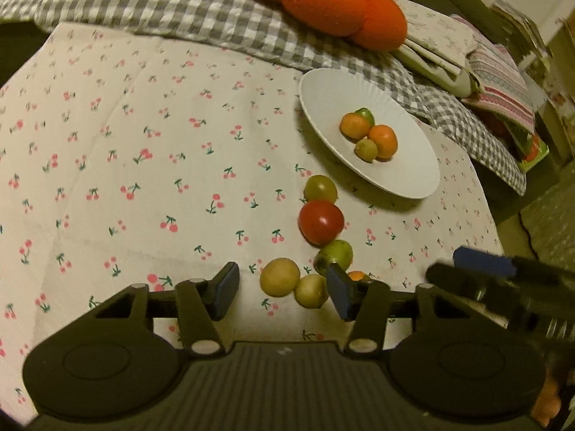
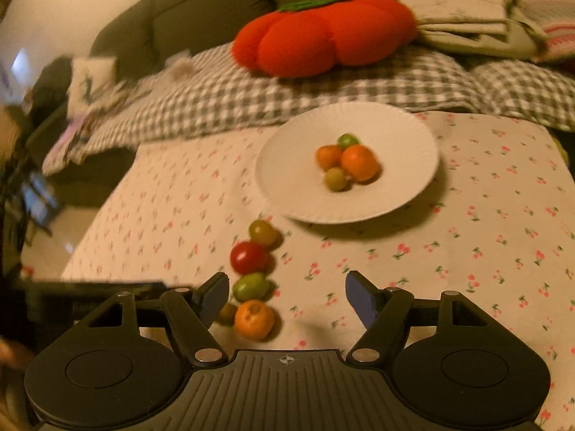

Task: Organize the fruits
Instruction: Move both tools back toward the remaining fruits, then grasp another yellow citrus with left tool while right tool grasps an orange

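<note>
A white plate (image 1: 406, 176) (image 2: 287, 165) on the cherry-print cloth holds several small fruits: two orange (image 1: 383, 140), two green. Loose fruits lie in a row in front of it: an olive one (image 1: 320, 188), a red tomato (image 1: 321, 221) (image 2: 248, 257), a green one (image 1: 337, 253) (image 2: 250, 286), a small orange (image 2: 254, 319), and two yellow-green ones (image 1: 279, 276). My left gripper (image 1: 284, 289) is open and empty, with the two yellow-green fruits between its fingers. My right gripper (image 2: 287, 300) is open and empty just right of the orange; it also shows in the left wrist view (image 1: 481, 269).
A grey checked blanket (image 2: 251, 93) with a red tomato-shaped cushion (image 2: 323, 36) lies behind the plate. Folded cloths (image 2: 478, 14) are stacked at the back right. The cloth's edges drop off at left (image 2: 90, 222) and right (image 1: 496, 222).
</note>
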Demonstrator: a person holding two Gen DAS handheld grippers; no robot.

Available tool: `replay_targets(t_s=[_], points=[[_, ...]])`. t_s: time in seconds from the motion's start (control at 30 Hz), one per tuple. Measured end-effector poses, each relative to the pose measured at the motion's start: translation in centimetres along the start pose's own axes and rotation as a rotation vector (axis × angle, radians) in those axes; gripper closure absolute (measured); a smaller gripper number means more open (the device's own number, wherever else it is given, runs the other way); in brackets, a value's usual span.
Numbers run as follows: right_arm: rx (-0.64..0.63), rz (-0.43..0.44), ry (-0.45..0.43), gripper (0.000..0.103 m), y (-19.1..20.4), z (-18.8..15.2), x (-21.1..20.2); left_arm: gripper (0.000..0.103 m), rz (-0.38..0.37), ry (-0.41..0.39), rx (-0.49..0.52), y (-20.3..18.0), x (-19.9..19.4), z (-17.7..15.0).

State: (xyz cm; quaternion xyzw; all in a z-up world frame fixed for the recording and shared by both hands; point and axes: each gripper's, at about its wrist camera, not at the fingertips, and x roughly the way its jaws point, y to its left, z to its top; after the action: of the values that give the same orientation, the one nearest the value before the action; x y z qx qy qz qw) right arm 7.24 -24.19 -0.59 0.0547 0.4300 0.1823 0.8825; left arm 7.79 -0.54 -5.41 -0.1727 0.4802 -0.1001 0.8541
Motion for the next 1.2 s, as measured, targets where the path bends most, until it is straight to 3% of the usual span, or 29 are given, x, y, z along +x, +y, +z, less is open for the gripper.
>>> replay_targets(t_s=[0.2, 0.43, 0.63, 0.8, 1.2], points=[[-0.139, 0.014, 0.049, 0.03, 2.4, -1.4, 1.5, 0.058, -0.001, 0.006, -0.047, 0.1, 1.1, -0.3], [-0.199, -0.004, 0.102, 0.031, 3.1, -2.4, 3.6, 0.06, 0.004, 0.005, -0.041, -0.1, 1.7, -0.4], [-0.223, 0.001, 0.117, 0.032, 3.2, -2.6, 4.6, 0.077, 0.005, -0.003, -0.059, 0.2, 1.7, -0.2], [-0.255, 0.014, 0.128, 0.033, 3.7, -2.8, 5.2, 0.077, 0.005, -0.005, -0.065, 0.2, 1.7, -0.2], [-0.325, 0.013, 0.147, 0.049, 4.0, -3.0, 6.8, 0.077, 0.027, -0.038, -0.04, -0.1, 0.8, 0.2]])
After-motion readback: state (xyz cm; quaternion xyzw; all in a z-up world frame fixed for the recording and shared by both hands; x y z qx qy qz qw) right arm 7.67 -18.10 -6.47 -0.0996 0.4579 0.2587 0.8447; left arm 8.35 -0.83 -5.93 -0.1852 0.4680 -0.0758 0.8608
